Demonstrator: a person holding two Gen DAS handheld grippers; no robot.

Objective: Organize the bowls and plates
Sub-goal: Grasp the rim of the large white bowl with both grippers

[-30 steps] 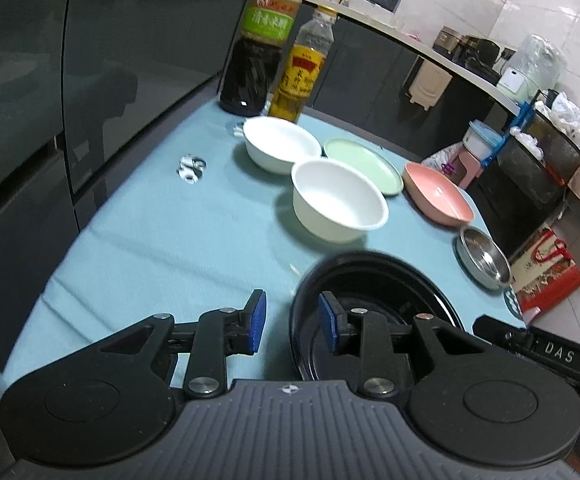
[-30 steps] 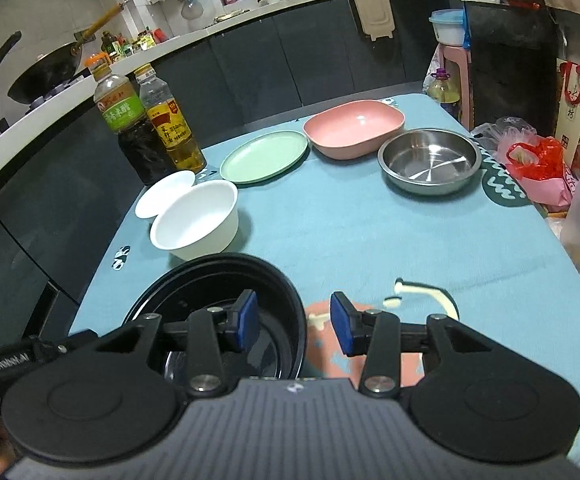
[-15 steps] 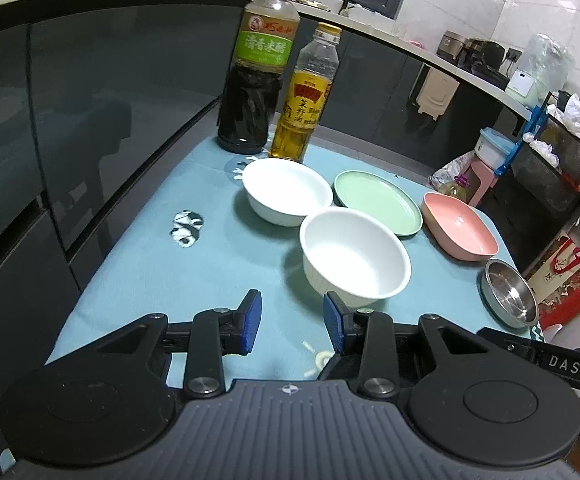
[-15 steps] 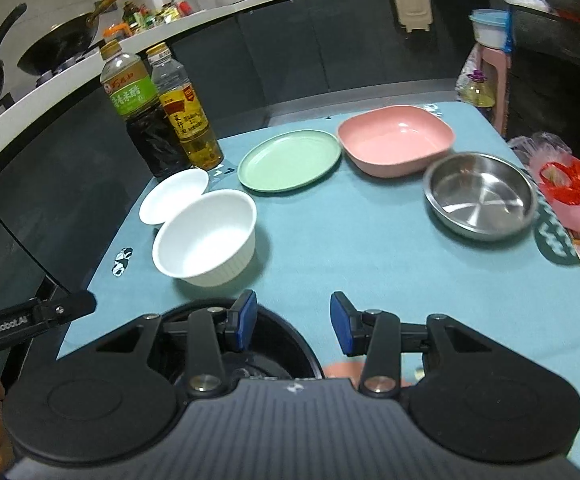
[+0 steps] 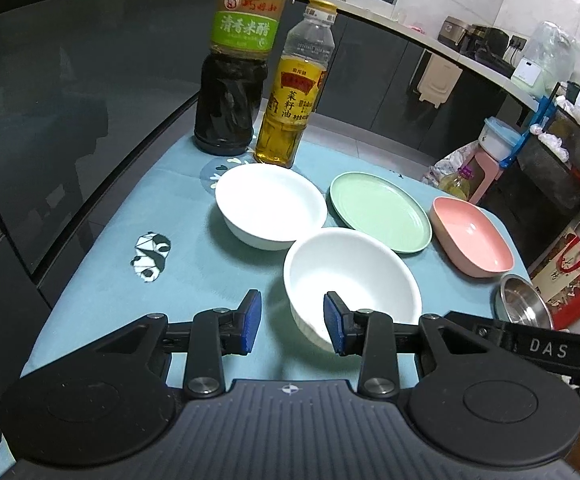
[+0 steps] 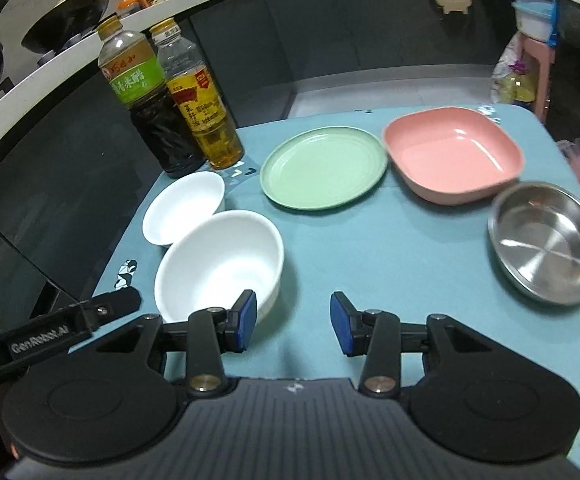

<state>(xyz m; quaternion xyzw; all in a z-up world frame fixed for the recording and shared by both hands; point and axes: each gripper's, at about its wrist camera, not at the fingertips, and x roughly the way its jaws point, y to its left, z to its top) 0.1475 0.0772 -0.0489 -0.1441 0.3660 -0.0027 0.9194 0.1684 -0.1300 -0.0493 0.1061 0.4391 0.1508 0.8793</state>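
The left tongs (image 5: 292,328) hung over the tabletop (image 5: 194,280) with nothing between the blue pads, the gap neither wide nor narrow. The right tongs (image 6: 293,328) stood likewise parted and empty.

The relation that mattered was the nearer white bowl (image 5: 352,276). It lay just ahead of the left tongs and a little to their right, its near rim passing behind their right pad (image 5: 333,328), so a short push forward and rightward would probably set the rim between the pads. From the right tongs the same bowl (image 6: 220,264) sat ahead and to their left, beside their left pad (image 6: 246,326). Both hands were close to it; the left looked the better lined up. Being round, the bowl had no long axis to match.

Beyond it, touching or nearly so, sat the second white bowl (image 5: 270,204), a likely nest. The green plate (image 5: 380,210), pink dish (image 6: 452,152) and steel pan (image 6: 548,242) lay farther ahead and to the right; two bottles (image 5: 258,80) stood at the far edge.
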